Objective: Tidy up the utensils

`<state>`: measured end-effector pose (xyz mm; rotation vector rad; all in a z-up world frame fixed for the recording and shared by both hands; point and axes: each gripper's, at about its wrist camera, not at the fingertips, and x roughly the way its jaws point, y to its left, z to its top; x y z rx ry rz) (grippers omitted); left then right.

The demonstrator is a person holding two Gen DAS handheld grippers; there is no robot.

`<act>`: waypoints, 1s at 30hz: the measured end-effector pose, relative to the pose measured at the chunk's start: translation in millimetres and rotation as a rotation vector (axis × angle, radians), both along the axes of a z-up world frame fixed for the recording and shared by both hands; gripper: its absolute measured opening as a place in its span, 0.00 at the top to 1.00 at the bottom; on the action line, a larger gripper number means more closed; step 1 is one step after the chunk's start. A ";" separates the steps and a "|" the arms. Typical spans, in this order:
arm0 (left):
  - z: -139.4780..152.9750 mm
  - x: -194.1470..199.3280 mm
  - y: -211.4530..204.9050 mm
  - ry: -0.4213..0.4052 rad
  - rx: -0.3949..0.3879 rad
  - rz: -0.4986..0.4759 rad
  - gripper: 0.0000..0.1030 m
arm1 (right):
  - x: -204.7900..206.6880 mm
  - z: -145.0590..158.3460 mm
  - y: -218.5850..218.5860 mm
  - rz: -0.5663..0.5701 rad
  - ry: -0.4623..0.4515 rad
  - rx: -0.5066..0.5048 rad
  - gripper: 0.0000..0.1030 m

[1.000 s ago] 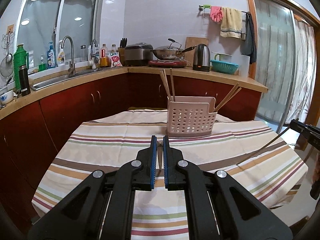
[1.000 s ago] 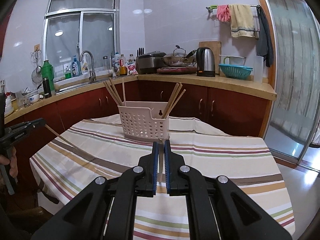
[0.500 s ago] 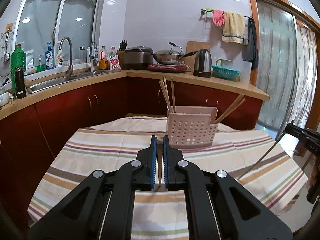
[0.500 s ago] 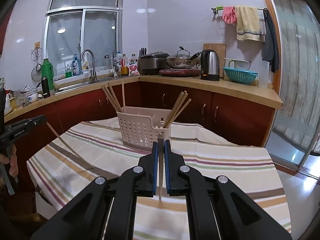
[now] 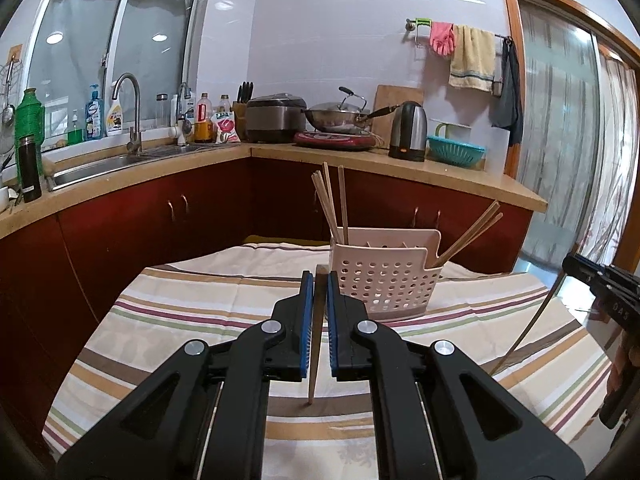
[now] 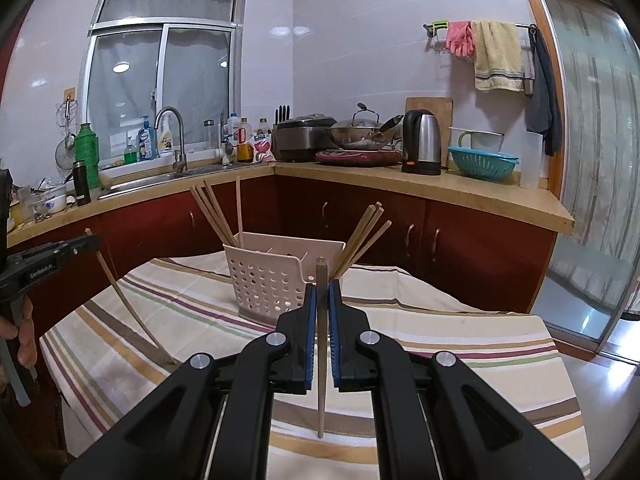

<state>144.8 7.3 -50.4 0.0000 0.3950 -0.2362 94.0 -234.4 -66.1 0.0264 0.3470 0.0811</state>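
Note:
A pale pink perforated utensil basket (image 5: 386,284) stands on the striped tablecloth (image 5: 200,312) and holds several wooden chopsticks in its left and right ends. My left gripper (image 5: 318,280) is shut on a wooden chopstick (image 5: 314,356), held upright just left of the basket, its lower tip near the cloth. My right gripper (image 6: 321,290) is shut on another wooden chopstick (image 6: 321,352), held upright in front of the basket (image 6: 276,276). Each gripper with its chopstick also shows at the edge of the other view: the right one (image 5: 592,276) and the left one (image 6: 80,246).
A kitchen counter (image 5: 400,164) wraps behind the table with a sink, bottles, a rice cooker, a wok, a kettle (image 5: 408,136) and a teal colander. Red cabinets stand below it. A glass door (image 6: 592,200) is at the right. The table edge drops off on both sides.
Both grippers have risen and lifted their chopsticks to near upright, tips now hanging just above the cloth. The basket has not moved.

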 end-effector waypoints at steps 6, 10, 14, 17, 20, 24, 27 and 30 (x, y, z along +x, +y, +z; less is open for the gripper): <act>-1.9 3.0 -5.7 -0.013 0.013 0.003 0.93 | 5.5 0.0 -4.0 -0.028 -0.011 0.009 0.93; -1.8 4.3 -7.5 -0.020 0.019 0.005 0.93 | 6.2 0.1 -3.4 -0.034 -0.014 0.016 0.93; -0.2 2.2 -8.1 -0.026 0.013 0.002 0.94 | 3.3 1.5 -3.6 -0.034 -0.022 0.028 0.93; 4.8 -1.0 -11.5 -0.040 0.017 -0.001 0.94 | 0.9 4.7 -2.9 -0.026 -0.030 0.034 0.93; 12.1 -5.6 -13.9 -0.053 0.014 -0.013 0.94 | -4.0 12.9 -2.4 -0.015 -0.051 0.047 0.93; 28.6 -16.4 -18.7 -0.097 0.006 -0.029 0.94 | -11.4 30.4 -2.1 0.004 -0.091 0.069 0.93; 44.0 -20.9 -23.0 -0.135 0.003 -0.042 0.94 | -15.0 44.8 -0.9 0.020 -0.126 0.079 0.93; 63.8 -23.0 -25.4 -0.179 -0.009 -0.061 0.94 | -16.0 62.2 0.6 0.035 -0.172 0.079 0.93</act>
